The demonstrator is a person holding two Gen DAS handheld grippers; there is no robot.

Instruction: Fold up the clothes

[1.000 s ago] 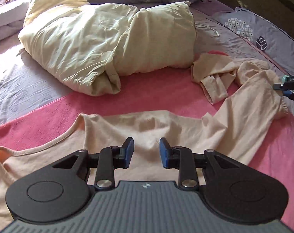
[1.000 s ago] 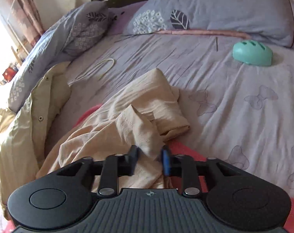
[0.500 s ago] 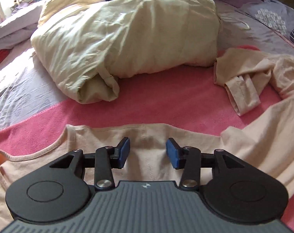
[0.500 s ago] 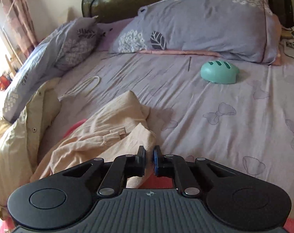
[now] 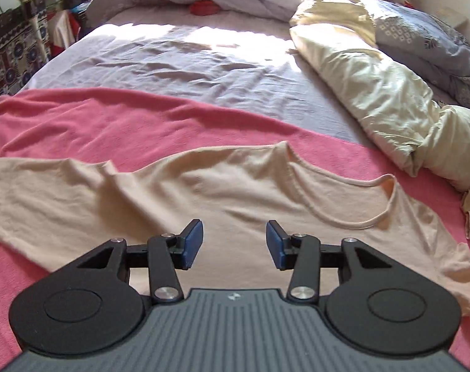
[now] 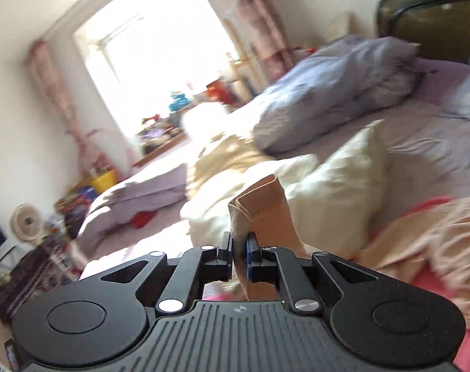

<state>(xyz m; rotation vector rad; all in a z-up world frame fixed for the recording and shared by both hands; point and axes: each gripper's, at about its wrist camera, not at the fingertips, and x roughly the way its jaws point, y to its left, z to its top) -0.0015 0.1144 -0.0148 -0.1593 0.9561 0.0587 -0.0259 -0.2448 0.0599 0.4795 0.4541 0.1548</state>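
A wide bed (image 5: 179, 59) fills both views, its pale lilac sheet rumpled and lit by sun from a window (image 6: 148, 46). Across the near part of the bed lies a pink blanket (image 5: 89, 124), spread flat. A lilac patterned pillow (image 6: 337, 93) rests toward the dark headboard (image 6: 430, 15), and beside it a bulky cream quilt (image 5: 387, 99) is heaped in a long roll along the edge of the pink blanket.

On the pink blanket lies the beige top (image 5: 179, 195), a long-sleeved shirt laid out front down or up, I cannot tell which, with its round neckline (image 5: 352, 201) toward the quilt and one sleeve stretched out to the left of the left wrist view. Its other end is bunched in loose folds at the right of the right wrist view.

The left gripper (image 5: 234, 243) hangs over the body of the top, tilted downward; its jaws stand spread apart with nothing between them, having just been opening, and they do not touch the cloth.

The right gripper (image 6: 239, 249) is lifted above the bed, its jaws pressed nearly together and pinching a fold of the beige top, which stands up past the blue pads (image 6: 250, 255) in a narrow peak. That view is blurred.
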